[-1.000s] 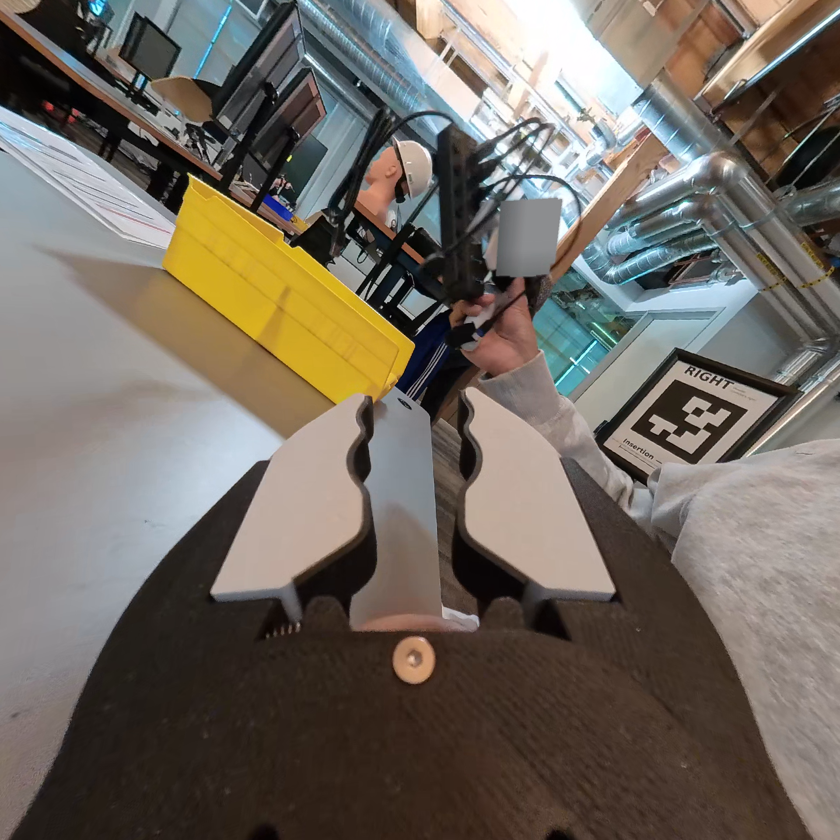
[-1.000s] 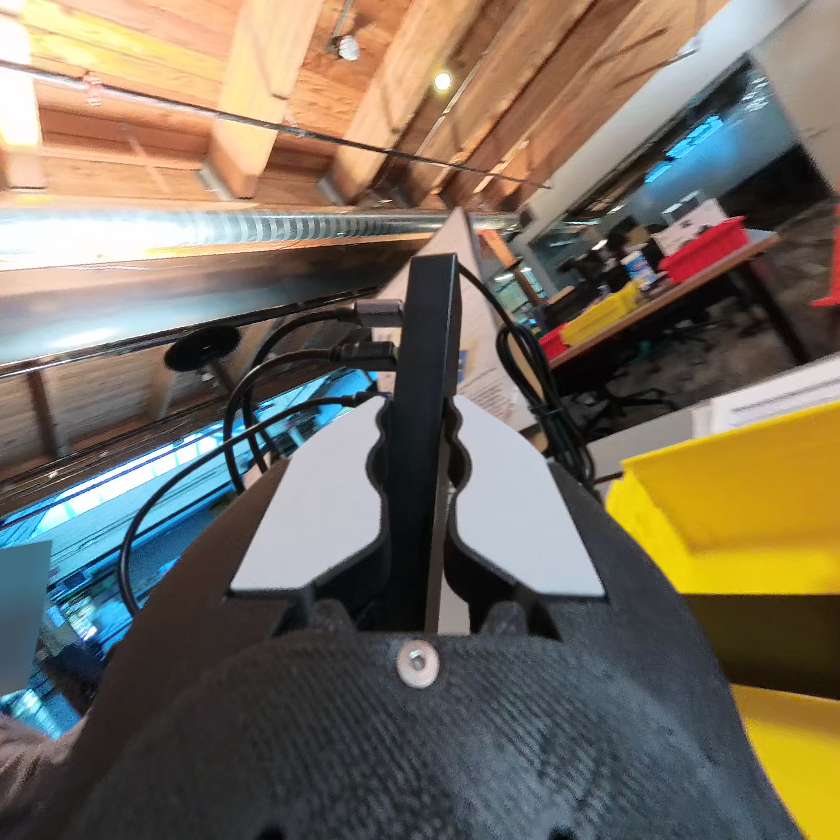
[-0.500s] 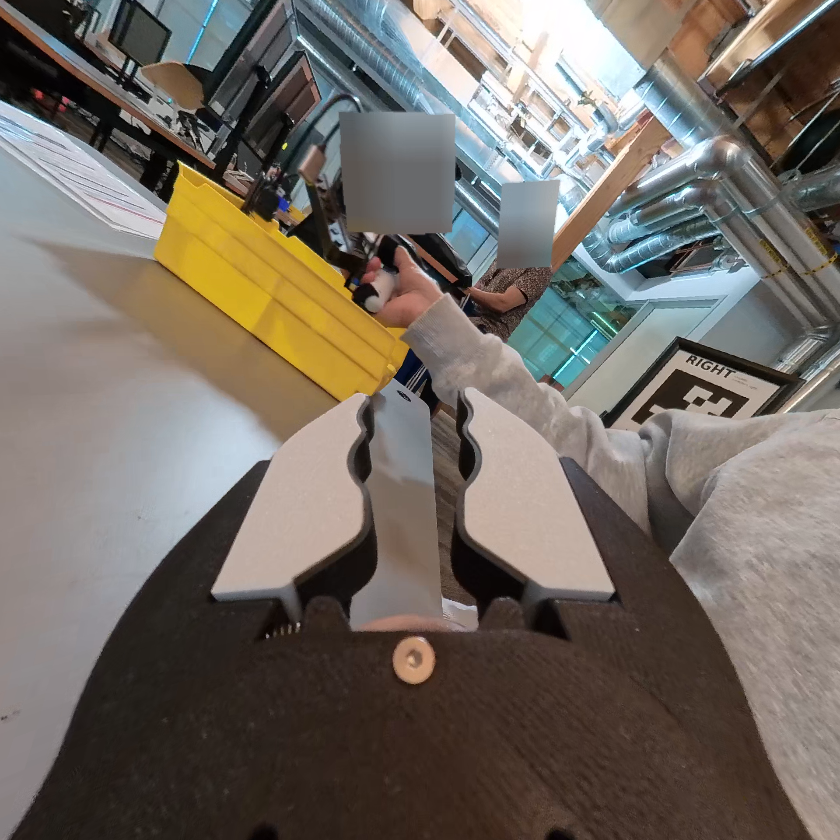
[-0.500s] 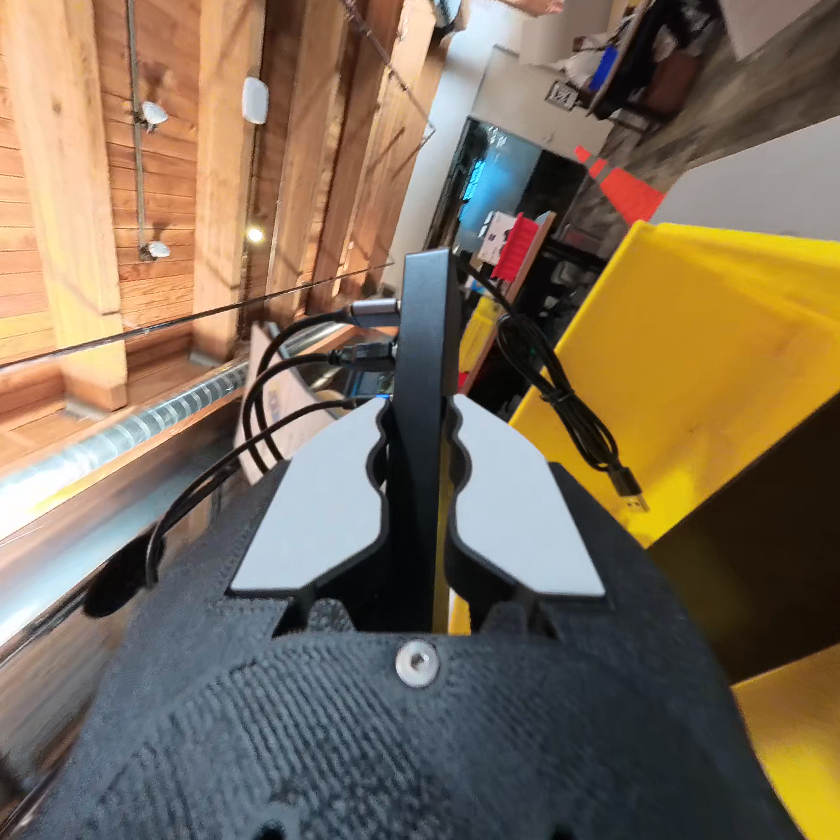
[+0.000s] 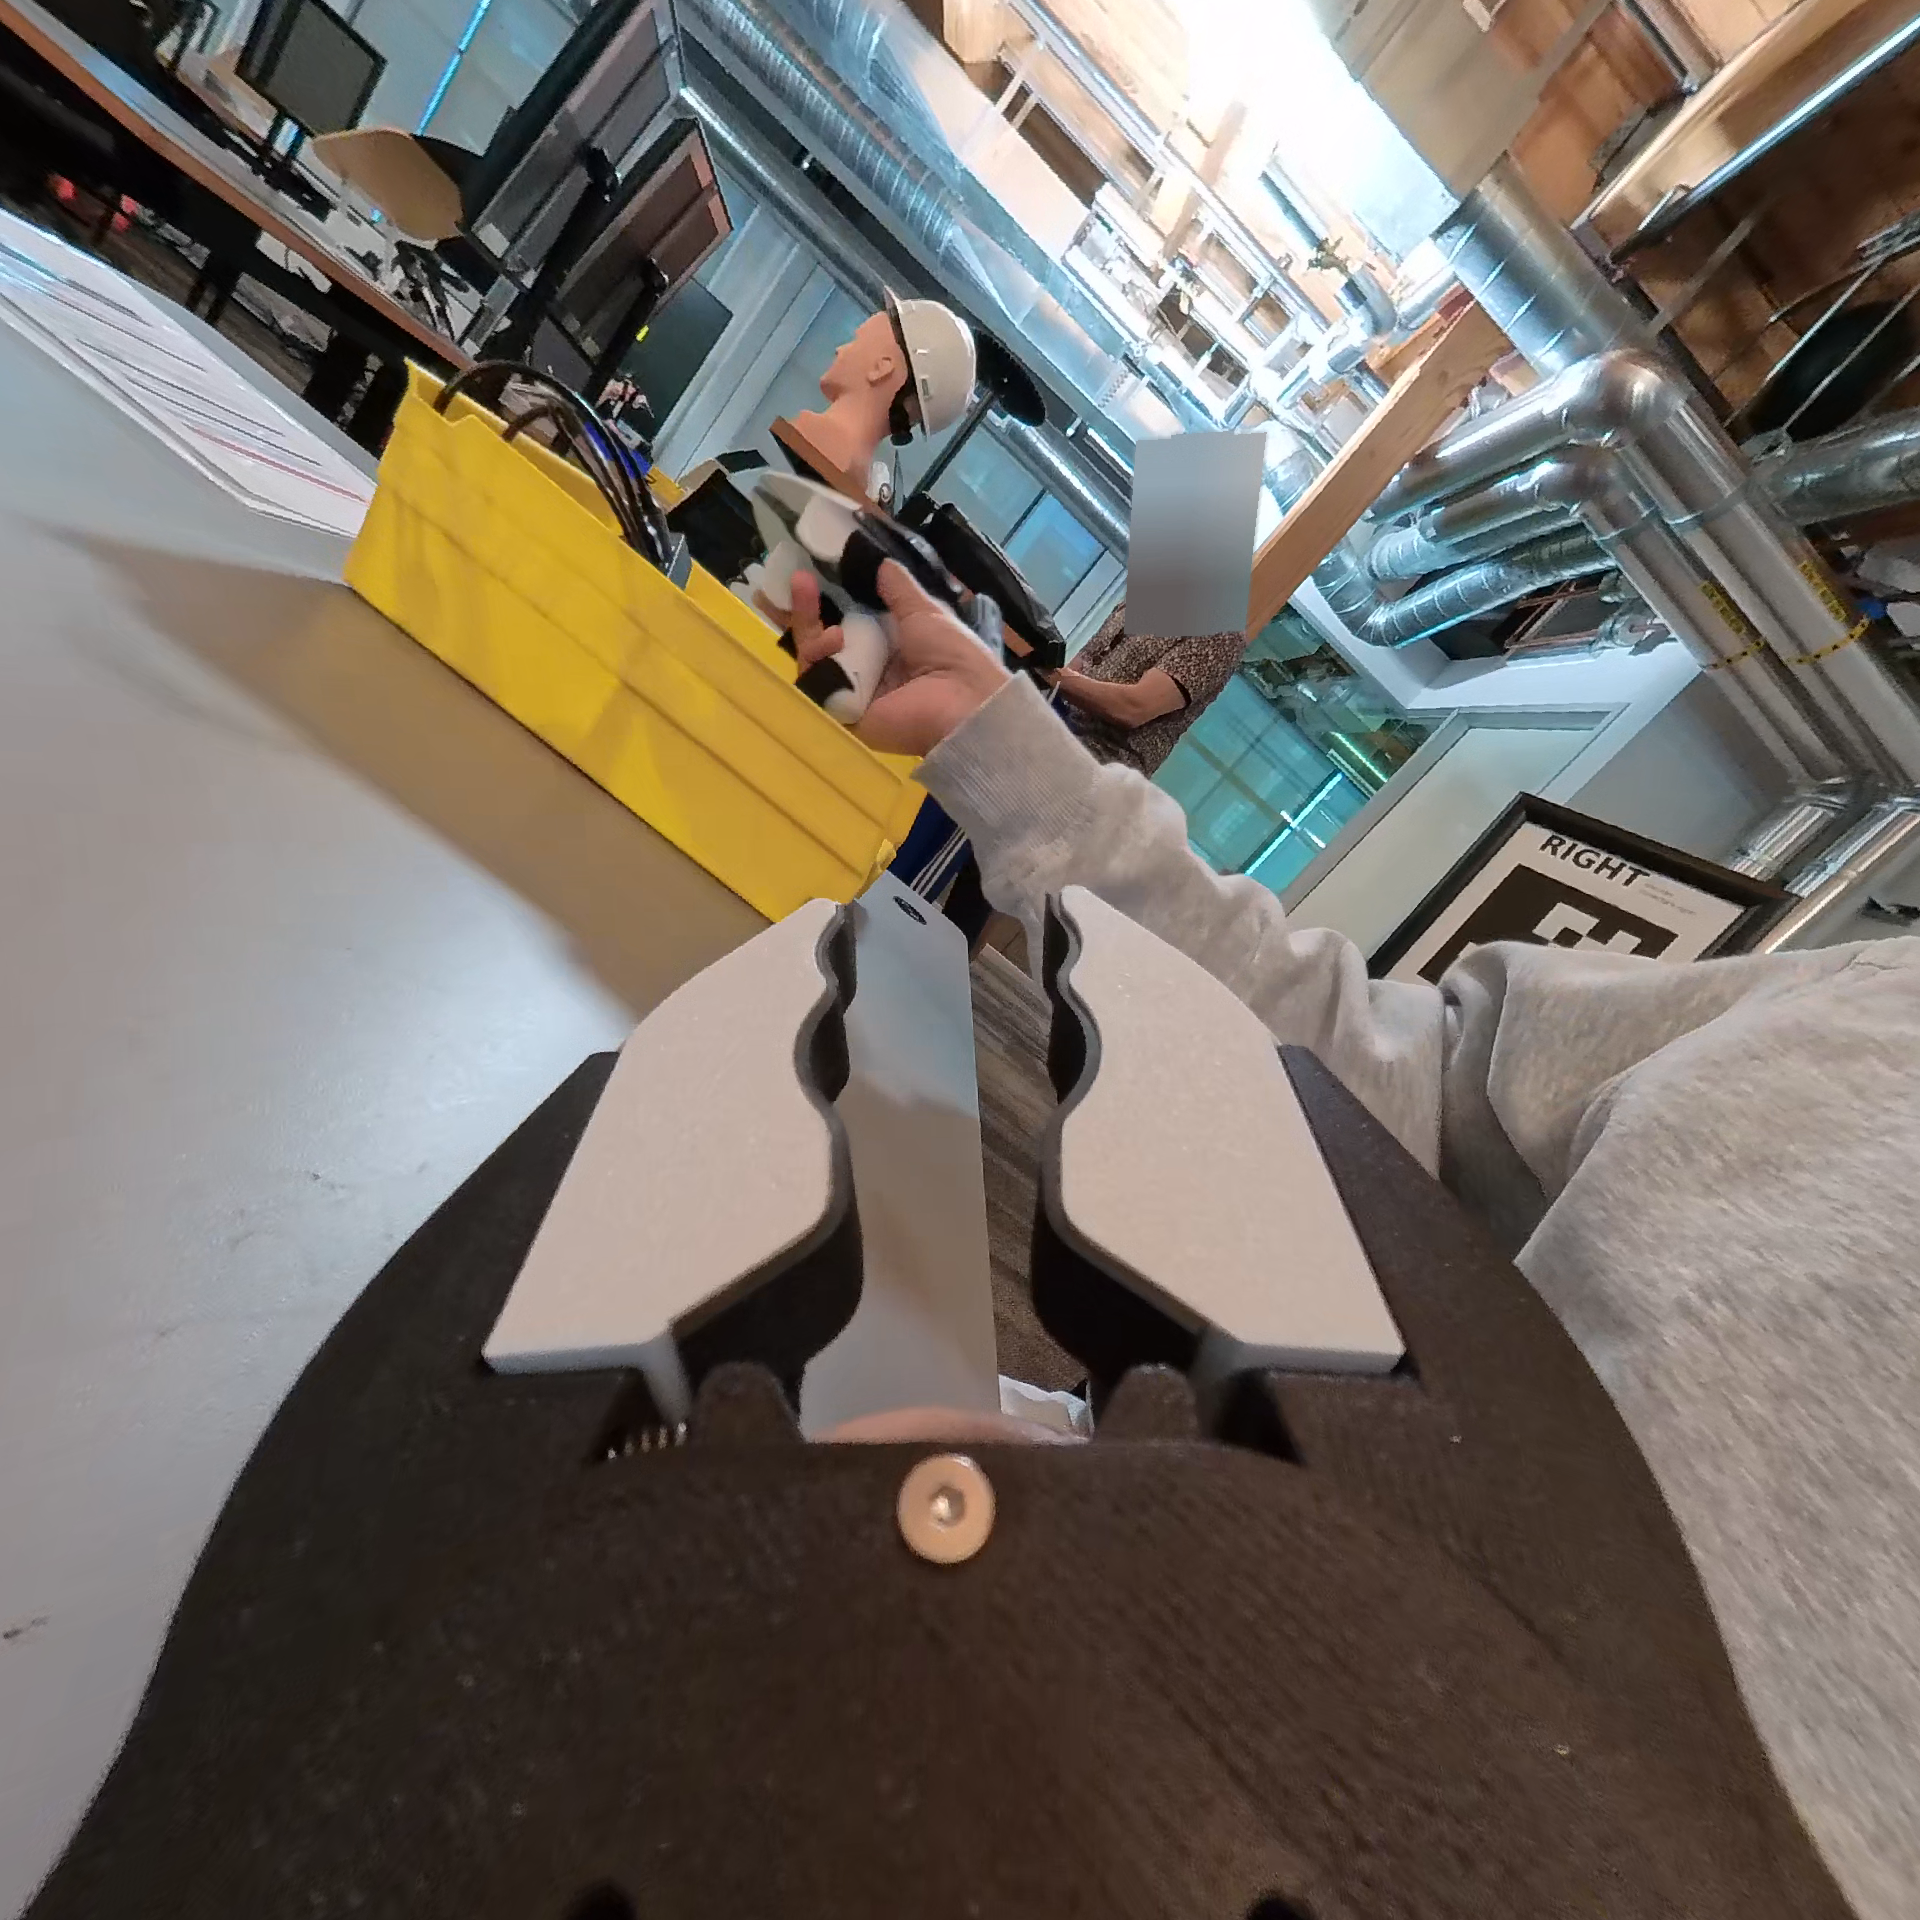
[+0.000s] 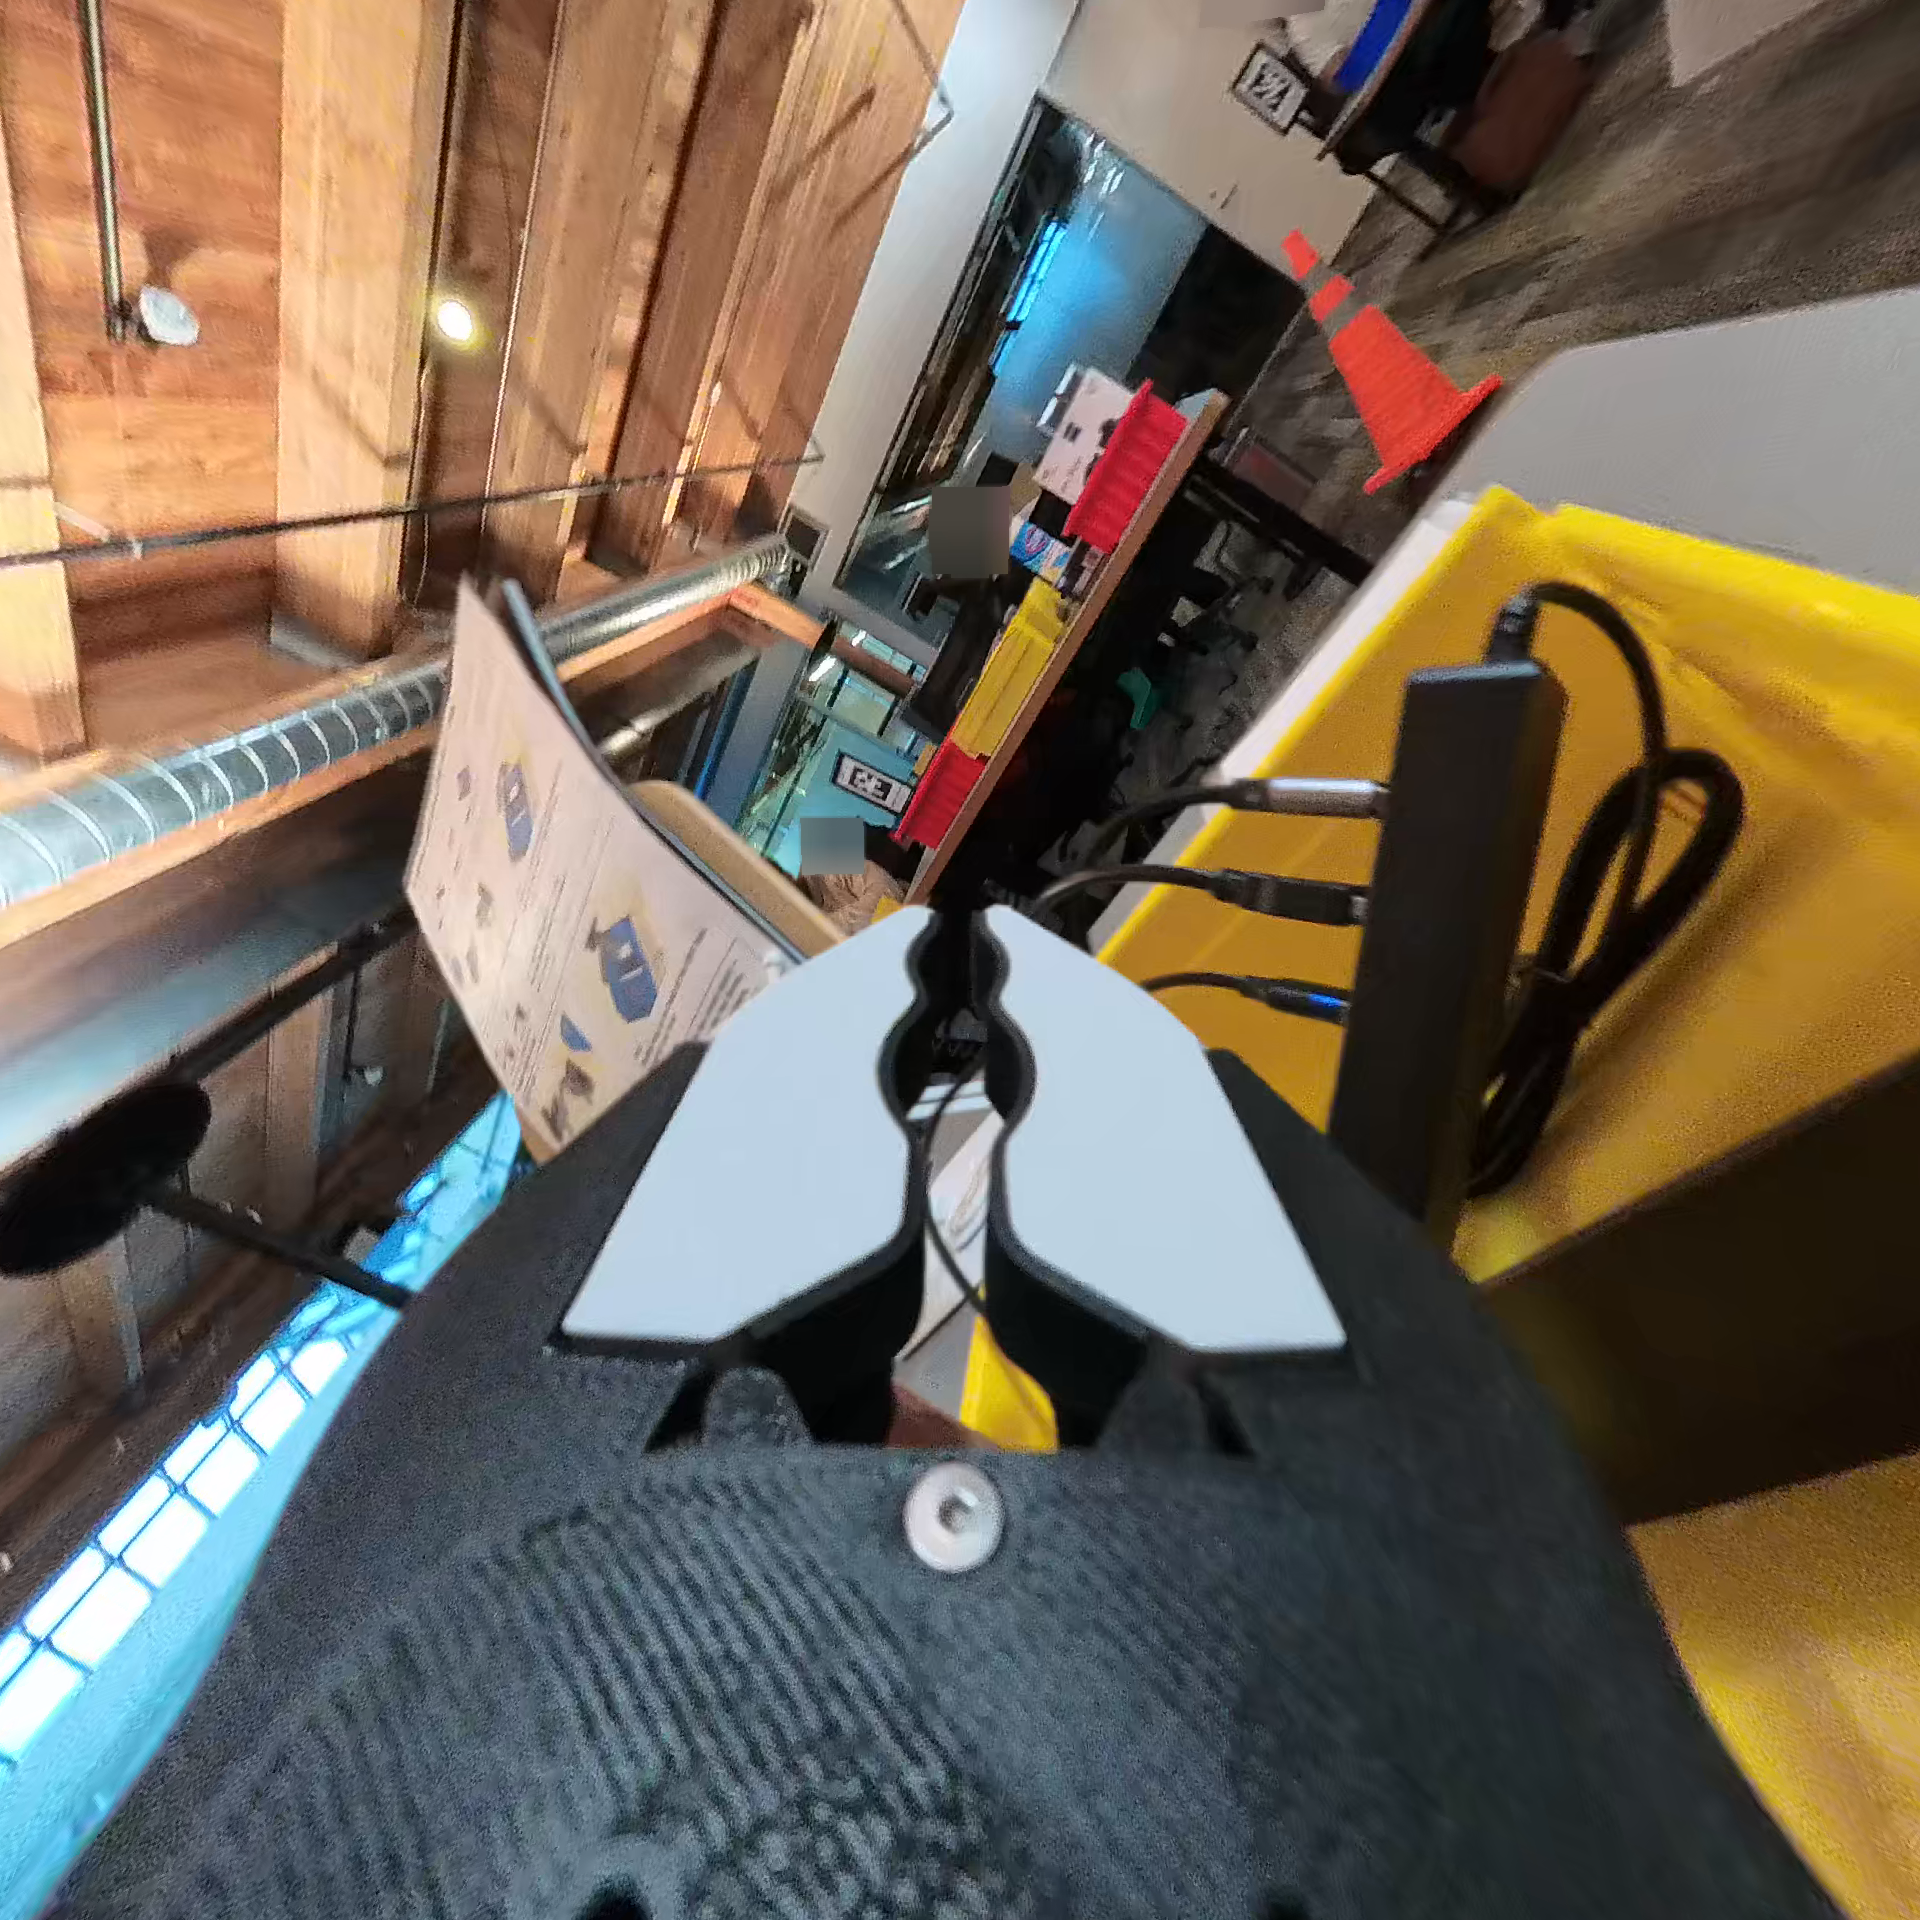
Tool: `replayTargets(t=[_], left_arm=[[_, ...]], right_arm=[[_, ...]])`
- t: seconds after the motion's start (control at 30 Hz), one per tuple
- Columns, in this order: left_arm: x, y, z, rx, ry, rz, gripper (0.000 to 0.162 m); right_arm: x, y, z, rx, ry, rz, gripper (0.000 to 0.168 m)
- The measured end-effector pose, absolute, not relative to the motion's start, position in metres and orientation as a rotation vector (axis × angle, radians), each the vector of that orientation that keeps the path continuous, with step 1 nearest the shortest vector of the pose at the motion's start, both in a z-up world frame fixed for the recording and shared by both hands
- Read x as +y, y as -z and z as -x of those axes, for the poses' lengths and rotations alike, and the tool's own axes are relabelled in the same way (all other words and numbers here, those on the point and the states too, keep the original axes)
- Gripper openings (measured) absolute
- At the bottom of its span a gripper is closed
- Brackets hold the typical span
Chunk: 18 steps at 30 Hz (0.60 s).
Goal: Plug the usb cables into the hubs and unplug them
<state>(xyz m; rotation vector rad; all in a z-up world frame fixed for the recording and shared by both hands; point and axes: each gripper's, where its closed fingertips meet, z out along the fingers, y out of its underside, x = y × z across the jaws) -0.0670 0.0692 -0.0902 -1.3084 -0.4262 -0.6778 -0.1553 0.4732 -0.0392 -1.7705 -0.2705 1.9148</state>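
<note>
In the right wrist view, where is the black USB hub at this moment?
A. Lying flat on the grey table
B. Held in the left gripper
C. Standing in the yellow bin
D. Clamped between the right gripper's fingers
C: the black USB hub stands upright in the yellow bin, cables plugged into its side, beside the right gripper, whose jaws are nearly closed with no hub between them.

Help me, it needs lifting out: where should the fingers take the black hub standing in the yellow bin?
Take the black hub by its free end, beyond the last plug, entering through the open top of the yellow bin. Plugs line one side and a coiled cord hangs by the other, leaving only that end bare.
</note>
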Motion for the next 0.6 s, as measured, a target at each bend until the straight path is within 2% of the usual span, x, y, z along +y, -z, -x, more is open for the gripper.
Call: replayTargets(t=[0.2,0.33,0.43,0.6], left_arm=[[0.071,0.094,0.066,-0.431,0.681,1.321,0.036],[0.072,0.096,0.065,-0.430,0.677,1.332,0.036],[0.073,0.098,0.064,-0.432,0.677,1.340,0.036],[0.075,0.101,0.063,-0.436,0.688,1.350,0.036]], right_arm=[[0.448,0.009,0.144,-0.610,-1.861,1.674,0.006],[0.433,0.047,0.145,-1.064,-1.486,1.740,0.017],[0.412,0.069,0.145,-1.293,-1.363,1.742,0.019],[0.425,0.066,0.157,-1.461,-1.084,1.676,0.021]])
